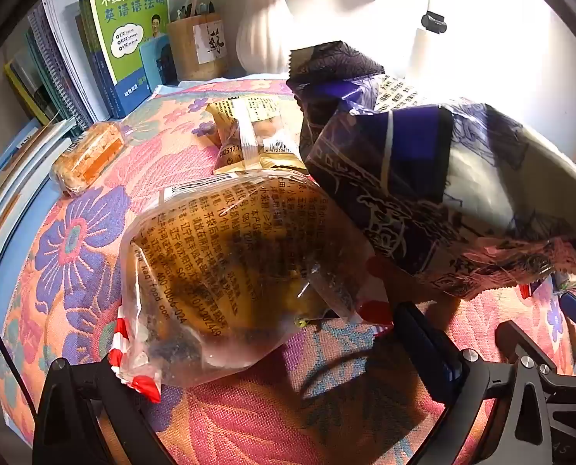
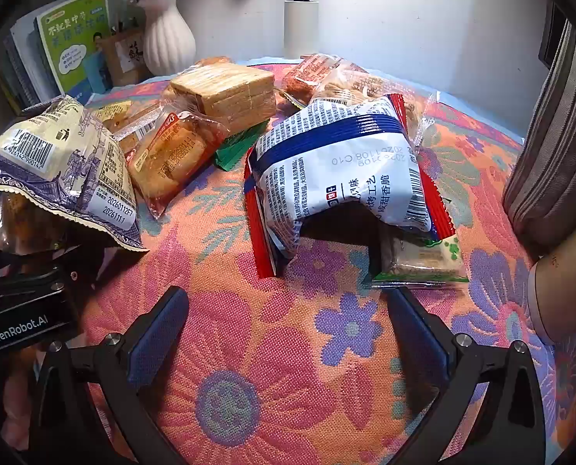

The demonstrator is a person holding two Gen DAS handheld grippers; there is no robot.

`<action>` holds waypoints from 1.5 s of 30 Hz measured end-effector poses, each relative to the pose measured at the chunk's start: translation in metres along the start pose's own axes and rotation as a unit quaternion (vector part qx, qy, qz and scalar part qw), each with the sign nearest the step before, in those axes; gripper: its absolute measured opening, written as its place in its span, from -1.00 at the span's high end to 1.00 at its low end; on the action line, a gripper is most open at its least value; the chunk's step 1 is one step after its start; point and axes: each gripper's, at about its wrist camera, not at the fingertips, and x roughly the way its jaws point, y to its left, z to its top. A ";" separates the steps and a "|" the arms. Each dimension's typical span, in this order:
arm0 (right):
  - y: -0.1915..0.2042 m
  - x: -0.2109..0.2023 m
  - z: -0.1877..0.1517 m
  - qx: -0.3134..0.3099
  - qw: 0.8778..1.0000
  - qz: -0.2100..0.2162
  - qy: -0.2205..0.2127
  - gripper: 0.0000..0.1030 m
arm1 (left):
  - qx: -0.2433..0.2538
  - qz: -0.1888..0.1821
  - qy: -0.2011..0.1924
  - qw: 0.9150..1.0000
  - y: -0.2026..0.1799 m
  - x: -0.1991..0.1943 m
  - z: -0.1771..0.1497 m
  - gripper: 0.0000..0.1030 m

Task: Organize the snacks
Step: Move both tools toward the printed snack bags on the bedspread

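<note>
Just beyond the open right gripper lies the white snack bag.

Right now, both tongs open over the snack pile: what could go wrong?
1. The left tongs straddle the clear bread bag, whose top is tucked under the purple snack bag; lifting may drag that too.
2. The white and blue bag rests arched over a green-edged packet; the right tongs could dislodge one.
</note>
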 end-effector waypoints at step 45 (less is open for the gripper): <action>0.015 -0.081 -0.024 -0.089 0.978 -0.048 -0.184 -1.00 | 0.040 -0.053 -0.164 0.984 -0.006 -0.060 -0.021 -1.00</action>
